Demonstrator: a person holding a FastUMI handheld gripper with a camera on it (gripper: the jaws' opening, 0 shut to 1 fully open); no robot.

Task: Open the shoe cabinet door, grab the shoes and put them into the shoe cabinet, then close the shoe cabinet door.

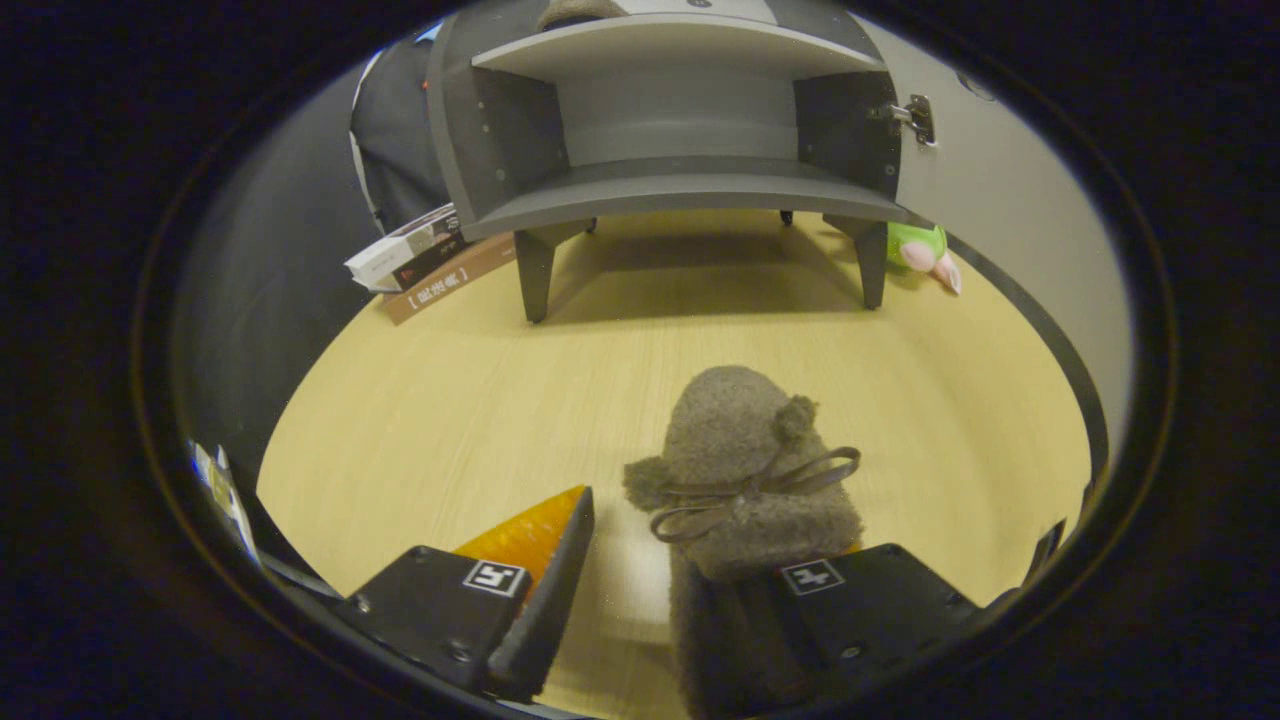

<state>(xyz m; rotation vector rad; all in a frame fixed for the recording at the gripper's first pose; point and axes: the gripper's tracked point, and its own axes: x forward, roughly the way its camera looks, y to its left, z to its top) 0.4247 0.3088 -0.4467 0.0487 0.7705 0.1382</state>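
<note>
So the fuzzy brown shoe sits against the right finger, covering its tip, fingers spread wide (left one apart from it), open shoe cabinet far across the desk.

Soft, even light from above – the shoe cabinet throws a faint shadow onto the wooden floor beneath it. Fisheye bending curves its shelves, and the near fingers look slightly blurred

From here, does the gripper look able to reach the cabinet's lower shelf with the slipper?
Probably yes. The door is swung open, the lower shelf looks bare, and only tabletop lies ahead of the gripper; the slipper sits at its right finger.
</note>
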